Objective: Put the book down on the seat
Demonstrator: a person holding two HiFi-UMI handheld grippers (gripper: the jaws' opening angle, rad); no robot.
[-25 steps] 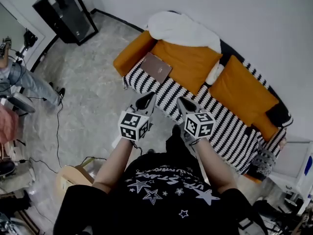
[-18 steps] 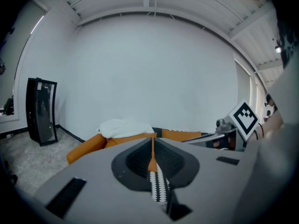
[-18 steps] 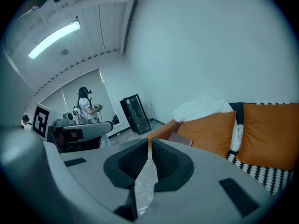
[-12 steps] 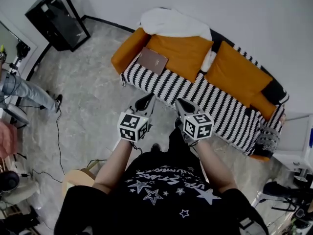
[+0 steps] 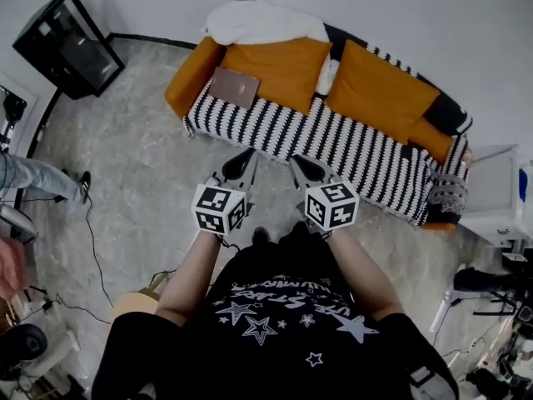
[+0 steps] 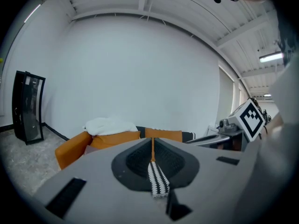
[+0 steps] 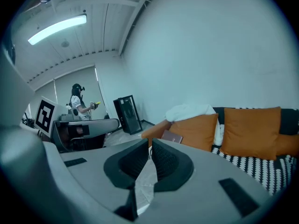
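Observation:
A brown book (image 5: pixel 234 87) lies flat on the left end of the striped sofa seat (image 5: pixel 341 147), next to the orange armrest; it also shows in the right gripper view (image 7: pixel 172 136). Both grippers hang over the floor in front of the sofa, well short of the book. My left gripper (image 5: pixel 244 163) is shut with nothing in it; in its own view (image 6: pixel 152 141) only a thin slit shows between the pads. My right gripper (image 5: pixel 301 168) is also shut and empty (image 7: pixel 150 147).
Two orange cushions (image 5: pixel 279 65) and a white blanket (image 5: pixel 258 22) lie on the sofa back. A black cabinet (image 5: pixel 58 44) stands far left. A white side table (image 5: pixel 491 194) is at the sofa's right end. Cables and a wooden stool (image 5: pixel 137 300) are on the floor.
Both grippers have drawn back from the sofa, which now lies farther off and higher in the head view. The book stays on the seat. Both jaws remain shut.

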